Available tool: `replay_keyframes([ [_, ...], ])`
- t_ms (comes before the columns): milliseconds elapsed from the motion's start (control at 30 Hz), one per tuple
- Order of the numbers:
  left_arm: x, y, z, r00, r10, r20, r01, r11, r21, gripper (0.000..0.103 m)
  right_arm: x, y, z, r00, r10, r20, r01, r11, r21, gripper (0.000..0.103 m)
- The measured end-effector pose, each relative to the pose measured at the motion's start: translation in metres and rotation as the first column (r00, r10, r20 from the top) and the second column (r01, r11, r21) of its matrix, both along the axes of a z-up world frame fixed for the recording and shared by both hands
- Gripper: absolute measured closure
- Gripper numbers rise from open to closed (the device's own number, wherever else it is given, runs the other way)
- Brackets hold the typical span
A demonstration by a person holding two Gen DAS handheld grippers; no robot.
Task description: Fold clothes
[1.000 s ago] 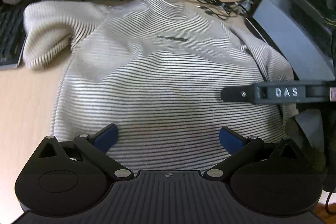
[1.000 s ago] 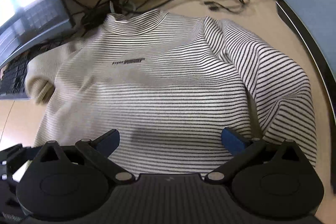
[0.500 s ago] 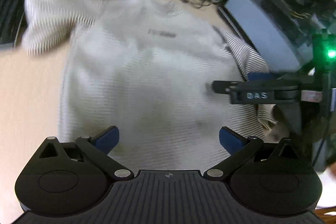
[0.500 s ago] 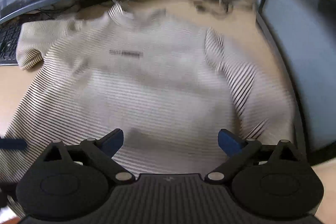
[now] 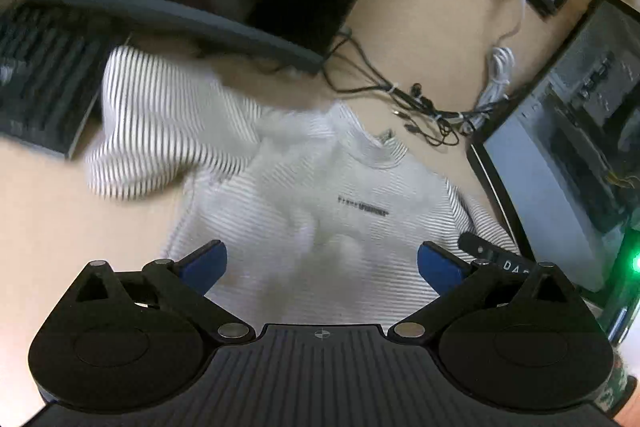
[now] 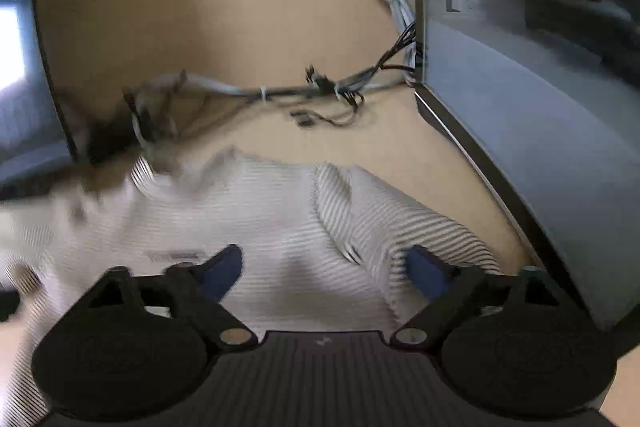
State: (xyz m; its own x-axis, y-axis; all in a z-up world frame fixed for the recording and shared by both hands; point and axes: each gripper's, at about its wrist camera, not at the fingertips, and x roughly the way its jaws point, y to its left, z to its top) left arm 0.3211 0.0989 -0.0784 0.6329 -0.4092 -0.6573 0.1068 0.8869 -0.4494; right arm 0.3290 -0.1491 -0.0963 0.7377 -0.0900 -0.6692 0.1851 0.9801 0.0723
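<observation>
Keyboard (image 5: 36,83) far left; striped sweater (image 5: 320,219) flat on tabletop (image 5: 48,227), collar far, hem near; left tool (image 5: 322,263) spread, empty, over chest; right tool (image 6: 324,269) closing, nothing pinched yet, nearer right sleeve (image 6: 420,235).

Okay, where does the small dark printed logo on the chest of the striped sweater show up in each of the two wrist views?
Left wrist view: the small dark printed logo sits right of centre, on the chest of the cream striped knit sweater, below its collar.
Right wrist view: the logo is low and left, blurred, just above the left blue fingertip.
Shared landmark: the bundle of tied black and grey cables on the desk beyond the collar.
</observation>
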Motion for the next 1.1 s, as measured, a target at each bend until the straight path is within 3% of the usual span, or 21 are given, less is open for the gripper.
replay_keyframes([
  [33,0.001,-0.003,-0.004,1.000,-0.020,0.002,0.020,1.000,0.008,0.000,-0.003,-0.001,0.001,1.000,-0.018,0.004,0.018,1.000,0.004,0.034],
  [100,0.005,-0.009,-0.012,0.999,-0.032,-0.022,0.032,0.999,0.027,0.000,-0.012,-0.008,0.005,0.998,-0.056,0.007,0.055,0.996,0.069,0.034],
  [167,0.006,-0.011,-0.017,0.999,-0.031,-0.037,0.032,0.999,0.022,0.000,-0.017,-0.009,0.003,0.999,-0.028,0.031,0.024,0.992,0.122,0.034],
  [300,-0.002,-0.012,-0.020,0.993,-0.037,-0.108,0.041,0.998,0.038,0.000,-0.016,0.004,-0.002,0.999,0.004,0.049,-0.011,0.991,0.137,0.033],
  [367,-0.004,-0.013,-0.020,0.987,-0.097,-0.127,0.106,0.992,0.064,0.000,-0.016,0.010,0.002,0.996,0.002,0.087,-0.015,0.989,0.148,0.028],
  [433,-0.004,-0.014,-0.020,0.987,-0.118,-0.109,0.129,0.986,0.103,0.000,-0.013,0.014,0.012,0.984,-0.001,0.180,-0.024,0.991,0.134,0.006],
  [500,0.000,-0.012,-0.021,0.989,-0.102,-0.106,0.108,0.993,0.051,0.000,-0.004,0.018,0.017,0.975,-0.024,0.220,-0.007,0.990,0.140,0.000],
  [533,0.002,-0.011,-0.022,0.990,-0.086,-0.114,0.087,0.996,0.008,0.000,0.000,0.019,0.015,0.977,-0.023,0.213,-0.012,0.987,0.159,0.000],
  [600,0.003,-0.013,-0.018,0.990,-0.052,-0.133,0.048,0.998,-0.036,0.000,0.006,0.022,0.005,0.993,0.018,0.113,-0.036,0.987,0.157,0.000],
  [667,0.003,-0.018,-0.011,0.992,-0.084,-0.097,0.081,0.996,-0.031,0.000,0.005,0.022,0.002,0.998,0.051,0.035,-0.055,0.991,0.125,0.000],
  [733,0.004,-0.024,-0.004,0.991,-0.119,-0.054,0.118,0.993,-0.015,0.000,0.004,0.017,0.005,0.999,0.052,-0.004,-0.050,0.986,0.159,0.000],
  [800,0.008,-0.031,-0.001,0.992,-0.125,-0.020,0.126,0.991,0.045,0.000,-0.003,0.018,0.012,0.995,0.083,0.047,-0.090,0.983,0.162,0.000],
  [900,0.009,-0.026,-0.003,0.993,-0.090,-0.080,0.092,0.996,0.015,0.000,-0.014,0.024,0.019,0.992,0.046,0.117,-0.060,0.991,0.123,0.000],
  [1033,0.008,-0.016,-0.007,0.992,-0.067,-0.109,0.068,0.998,0.001,0.000,-0.004,0.019,0.010,0.996,0.061,0.064,-0.076,0.958,0.276,0.000],
  [1100,0.009,-0.011,-0.012,0.989,-0.049,-0.138,0.051,0.999,0.006,0.000,0.002,0.021,0.002,0.997,0.069,0.031,-0.075,0.953,0.293,0.000],
])
